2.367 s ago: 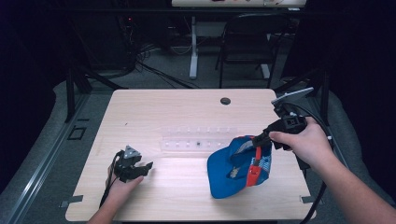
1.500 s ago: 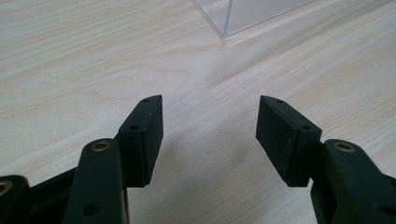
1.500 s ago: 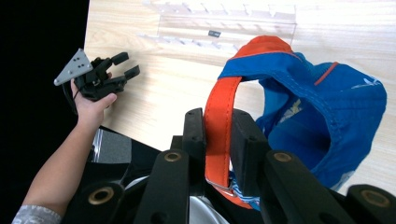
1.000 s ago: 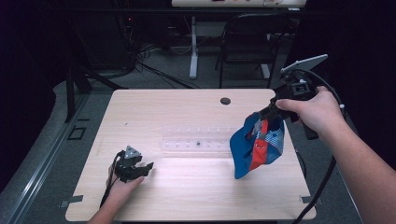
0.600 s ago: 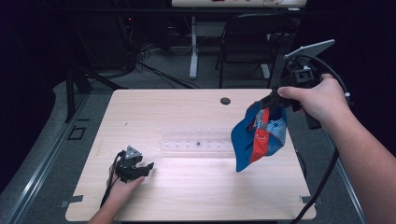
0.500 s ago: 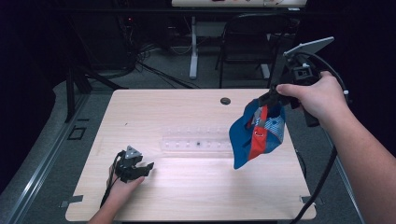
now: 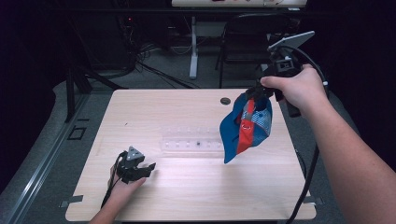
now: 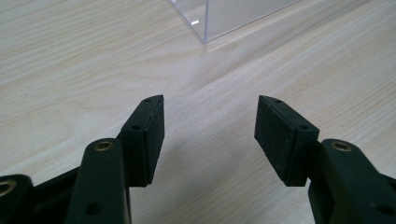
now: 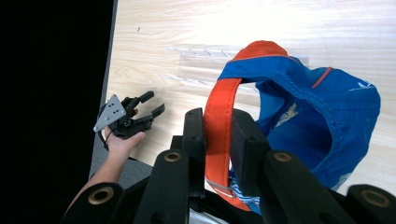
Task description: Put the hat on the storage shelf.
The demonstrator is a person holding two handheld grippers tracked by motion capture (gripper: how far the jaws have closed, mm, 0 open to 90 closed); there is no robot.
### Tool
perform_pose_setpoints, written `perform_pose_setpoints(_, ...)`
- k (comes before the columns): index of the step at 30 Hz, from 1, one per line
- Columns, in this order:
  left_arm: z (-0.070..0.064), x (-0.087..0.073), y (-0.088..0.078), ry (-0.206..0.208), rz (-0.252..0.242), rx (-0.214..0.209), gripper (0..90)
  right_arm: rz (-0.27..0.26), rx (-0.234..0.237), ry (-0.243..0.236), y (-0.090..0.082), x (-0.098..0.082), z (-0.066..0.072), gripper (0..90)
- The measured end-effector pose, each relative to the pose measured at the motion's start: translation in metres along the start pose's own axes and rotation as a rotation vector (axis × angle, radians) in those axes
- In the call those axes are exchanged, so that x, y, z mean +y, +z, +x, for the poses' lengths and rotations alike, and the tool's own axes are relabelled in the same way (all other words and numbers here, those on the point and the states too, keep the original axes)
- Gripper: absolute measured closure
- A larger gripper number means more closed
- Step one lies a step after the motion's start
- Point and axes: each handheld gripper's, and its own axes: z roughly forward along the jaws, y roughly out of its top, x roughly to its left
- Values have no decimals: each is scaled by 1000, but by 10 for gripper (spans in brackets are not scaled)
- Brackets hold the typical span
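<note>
A blue cloth bag [image 7: 246,126] with an orange strap [image 9: 219,126] hangs in the air over the table's right side. My right gripper [image 7: 256,93] is shut on that strap, whose band runs up between the two pads [image 9: 245,140], and the bag [image 9: 317,121] dangles below. My left gripper [image 7: 140,169] rests on the wood near the front left corner, jaws open with nothing between them [image 8: 209,128]. It also appears far off [image 9: 147,109] in the right gripper view, held in a hand.
A clear plastic tray [image 7: 194,142] lies across the middle of the wooden table [image 7: 187,196]; its corner [image 8: 205,21] shows just ahead of my left gripper. A round cable hole [image 7: 225,100] sits near the far edge. A chair and cables stand beyond.
My right gripper has lifted the bag higher and carried it slightly leftward and away from the front edge. The left gripper has stayed where it was.
</note>
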Motion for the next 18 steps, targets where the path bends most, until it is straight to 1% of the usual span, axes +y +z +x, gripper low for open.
perform_pose_setpoints(1,0,0,0,0,0,0,429,0,0,0,0,0,0,773)
perform_pose_setpoints(2,1,0,0,-3,-3,3,429,-3,4,3,2,3,4,773)
perform_pose_setpoints(4,1,0,0,-2,4,0,429,-5,-1,3,4,6,7,772)
perform_pose_setpoints(6,1,0,0,-2,-2,2,430,-7,3,3,6,9,11,773)
perform_pose_setpoints(7,1,0,0,-1,2,-3,429,-6,4,-1,7,11,13,773)
perform_pose_setpoints(13,-2,0,0,-2,-13,-3,429,-6,18,-9,15,18,24,773)
perform_pose_setpoints(14,-3,1,-1,2,-8,-11,430,-6,15,-9,17,19,26,773)
perform_pose_setpoints(17,-4,1,-1,5,-19,-9,433,-2,12,-13,19,22,29,772)
perform_pose_setpoints(18,-5,2,-2,8,-17,-15,434,-10,20,-8,22,25,31,772)
